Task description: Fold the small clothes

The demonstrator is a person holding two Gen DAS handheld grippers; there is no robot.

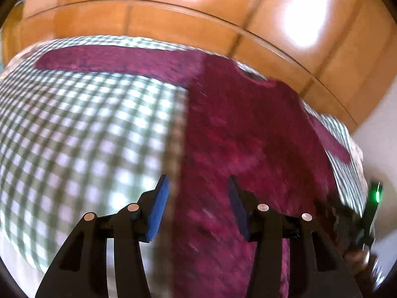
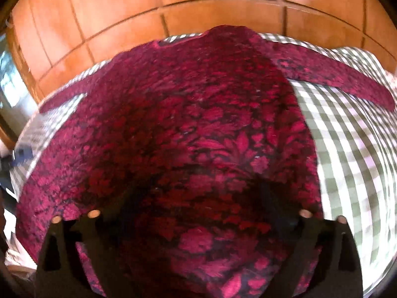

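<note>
A small magenta long-sleeved top with a dark floral pattern (image 1: 243,134) lies spread flat on a green-and-white checked cloth (image 1: 82,134), neckline at the far end, one sleeve stretched out to the left (image 1: 111,58). My left gripper (image 1: 197,188) is open and empty, low over the top's left edge near the hem. In the right wrist view the top (image 2: 198,114) fills the middle, its other sleeve lying out to the right (image 2: 335,74). My right gripper (image 2: 196,193) is open, its dark fingers wide apart over the hem part, partly lost in shadow.
The checked cloth (image 2: 347,149) covers the surface around the top. A wooden panelled wall or wardrobe (image 1: 198,17) stands just behind the far edge. The right gripper's body with a green light (image 1: 376,196) shows at the right edge of the left wrist view.
</note>
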